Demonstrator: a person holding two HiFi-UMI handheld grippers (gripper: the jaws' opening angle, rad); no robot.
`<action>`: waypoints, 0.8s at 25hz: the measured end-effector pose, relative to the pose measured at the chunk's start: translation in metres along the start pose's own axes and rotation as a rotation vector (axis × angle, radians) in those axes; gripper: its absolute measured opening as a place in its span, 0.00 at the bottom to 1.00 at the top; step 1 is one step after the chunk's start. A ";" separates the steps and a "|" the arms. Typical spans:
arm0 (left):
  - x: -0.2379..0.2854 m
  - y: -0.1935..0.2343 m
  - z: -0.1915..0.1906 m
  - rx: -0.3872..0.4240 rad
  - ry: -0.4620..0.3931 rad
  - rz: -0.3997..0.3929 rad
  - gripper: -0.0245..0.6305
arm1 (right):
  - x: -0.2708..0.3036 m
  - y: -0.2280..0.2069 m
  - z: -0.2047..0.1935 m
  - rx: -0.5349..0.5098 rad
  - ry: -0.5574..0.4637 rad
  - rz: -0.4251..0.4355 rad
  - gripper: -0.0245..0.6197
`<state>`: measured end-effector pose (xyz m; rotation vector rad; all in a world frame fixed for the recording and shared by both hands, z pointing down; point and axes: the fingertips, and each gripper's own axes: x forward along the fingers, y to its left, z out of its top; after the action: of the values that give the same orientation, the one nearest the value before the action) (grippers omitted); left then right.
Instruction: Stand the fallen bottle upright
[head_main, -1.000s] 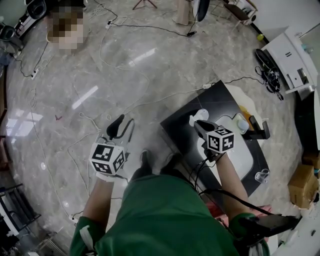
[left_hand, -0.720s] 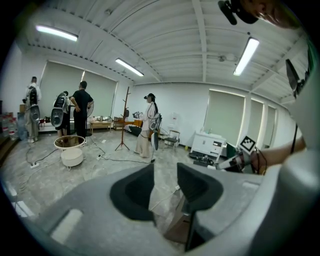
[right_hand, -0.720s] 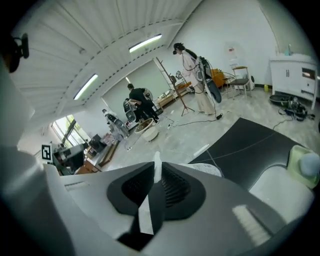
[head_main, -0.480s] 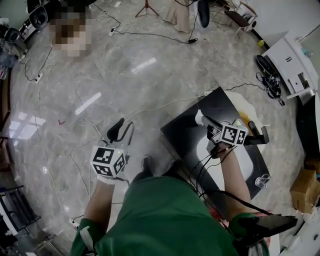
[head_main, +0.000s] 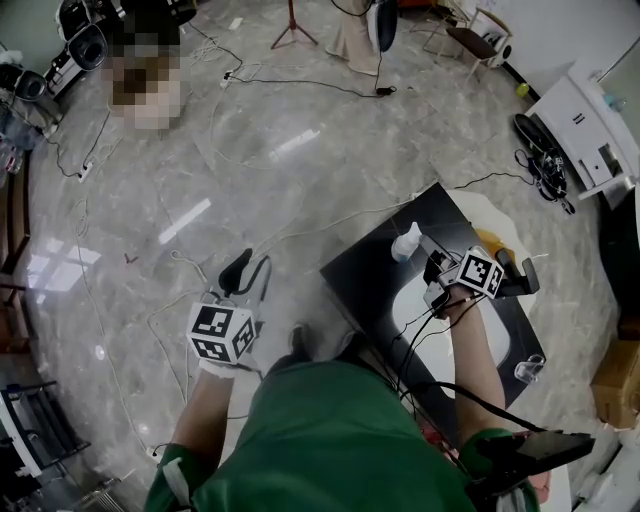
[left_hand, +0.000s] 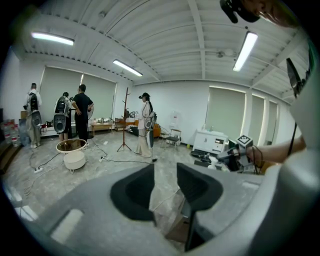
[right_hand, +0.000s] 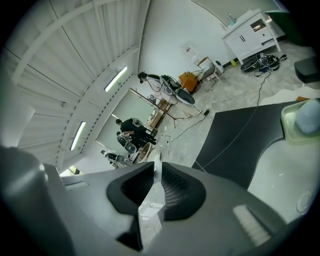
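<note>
- Right gripper (right_hand: 156, 170) has its jaws pressed close on a white bottle (head_main: 405, 243), which fills the narrow gap between the dark pads.
- From the head view, that bottle sits at the gripper's tip over the far corner of the black desk (head_main: 365, 275). Whether its base touches the desk cannot be told, nor how far it leans.
- Left gripper (left_hand: 165, 186) is held over the grey marble floor (head_main: 300, 180), well apart from the desk. Its jaws stand spread with nothing between them, and they have just been closing somewhat.
- On the desk, a white tray (head_main: 490, 325) lies below the right arm, and a clear cup (head_main: 527, 366) stands near the desk's near edge.
- Thin cables (head_main: 250, 80) trail across the floor.
</note>
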<state>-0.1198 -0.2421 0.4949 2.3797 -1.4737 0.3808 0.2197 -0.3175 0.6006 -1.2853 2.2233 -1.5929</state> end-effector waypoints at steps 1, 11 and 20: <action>0.001 -0.002 0.002 0.003 -0.002 -0.001 0.25 | -0.002 -0.002 0.002 0.005 -0.007 -0.001 0.11; 0.011 -0.016 0.012 0.016 -0.006 -0.010 0.25 | -0.015 -0.011 0.013 0.025 -0.047 0.005 0.10; 0.012 -0.016 0.011 0.015 -0.008 -0.003 0.25 | -0.016 0.004 0.030 -0.039 -0.095 0.022 0.15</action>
<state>-0.1000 -0.2496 0.4874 2.3972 -1.4761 0.3830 0.2440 -0.3278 0.5783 -1.3132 2.2133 -1.4564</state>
